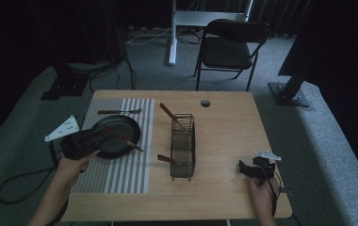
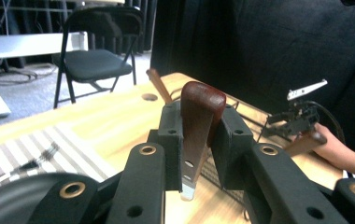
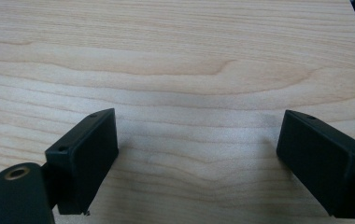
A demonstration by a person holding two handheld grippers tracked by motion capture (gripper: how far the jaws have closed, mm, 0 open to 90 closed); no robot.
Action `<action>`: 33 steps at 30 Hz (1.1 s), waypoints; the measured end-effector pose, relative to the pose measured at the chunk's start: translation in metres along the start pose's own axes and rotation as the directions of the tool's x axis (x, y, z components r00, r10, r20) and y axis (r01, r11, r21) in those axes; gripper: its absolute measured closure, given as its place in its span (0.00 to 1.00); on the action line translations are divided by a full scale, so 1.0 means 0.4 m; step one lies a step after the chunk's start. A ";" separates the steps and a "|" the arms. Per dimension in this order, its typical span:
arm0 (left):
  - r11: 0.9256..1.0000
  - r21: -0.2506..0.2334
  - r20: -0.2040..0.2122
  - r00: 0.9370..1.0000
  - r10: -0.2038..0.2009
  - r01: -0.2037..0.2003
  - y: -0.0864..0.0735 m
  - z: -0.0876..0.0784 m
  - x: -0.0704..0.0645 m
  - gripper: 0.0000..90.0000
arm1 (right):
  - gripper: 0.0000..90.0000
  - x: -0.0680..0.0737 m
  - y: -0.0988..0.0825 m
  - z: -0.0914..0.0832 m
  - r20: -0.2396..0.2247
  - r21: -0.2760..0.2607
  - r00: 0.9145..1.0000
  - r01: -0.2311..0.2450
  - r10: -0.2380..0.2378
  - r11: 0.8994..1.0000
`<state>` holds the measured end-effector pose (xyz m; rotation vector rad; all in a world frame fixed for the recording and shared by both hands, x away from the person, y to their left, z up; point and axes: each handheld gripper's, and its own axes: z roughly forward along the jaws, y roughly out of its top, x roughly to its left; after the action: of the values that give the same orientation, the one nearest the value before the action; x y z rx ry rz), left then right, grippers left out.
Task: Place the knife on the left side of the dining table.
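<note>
My left gripper (image 1: 102, 135) is shut on a utensil with a brown wooden handle (image 1: 125, 140), held over a dark round plate (image 1: 120, 123) on the striped placemat (image 1: 120, 174). In the left gripper view the two jaws clamp that handle (image 2: 202, 112) from both sides, and a metal end shows below them. My right gripper (image 1: 251, 168) rests near the table's front right corner. Its jaws stand open, wide apart, over bare wood (image 3: 199, 93) with nothing between them.
A black wire rack (image 1: 183, 147) stands mid-table with two wooden-handled utensils (image 1: 167, 112) (image 1: 165, 158) in it. A fork (image 1: 119, 111) lies on the placemat behind the plate. A cable hole (image 1: 205, 103) sits near the far edge. A folding chair (image 1: 231, 47) stands beyond the table.
</note>
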<state>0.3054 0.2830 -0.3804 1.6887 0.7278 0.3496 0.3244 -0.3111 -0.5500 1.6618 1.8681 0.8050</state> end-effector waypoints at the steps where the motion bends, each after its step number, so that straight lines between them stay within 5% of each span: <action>1: 1.000 0.000 0.000 1.000 0.000 0.000 0.000 0.000 0.000 0.84 | 0.13 0.000 0.000 0.000 0.000 0.000 1.000 0.001 -0.001 1.000; 14: 0.995 0.043 -0.021 0.996 -0.088 0.089 -0.131 -0.021 0.029 0.84 | 0.13 0.000 0.000 0.000 0.000 0.000 1.000 0.001 -0.001 1.000; 25: 0.991 0.042 -0.011 0.992 -0.125 0.125 -0.174 -0.011 0.038 0.84 | 0.13 0.000 0.000 0.000 0.000 0.000 1.000 -0.001 0.001 1.000; 33: 0.978 0.030 -0.040 0.978 -0.206 0.207 -0.205 -0.042 0.049 0.84 | 0.13 0.000 0.000 0.000 0.000 0.001 1.000 -0.001 0.001 1.000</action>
<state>0.2879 0.3165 -0.4577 1.6241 0.9321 0.2237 0.3243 -0.3110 -0.5499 1.6639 1.8677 0.8049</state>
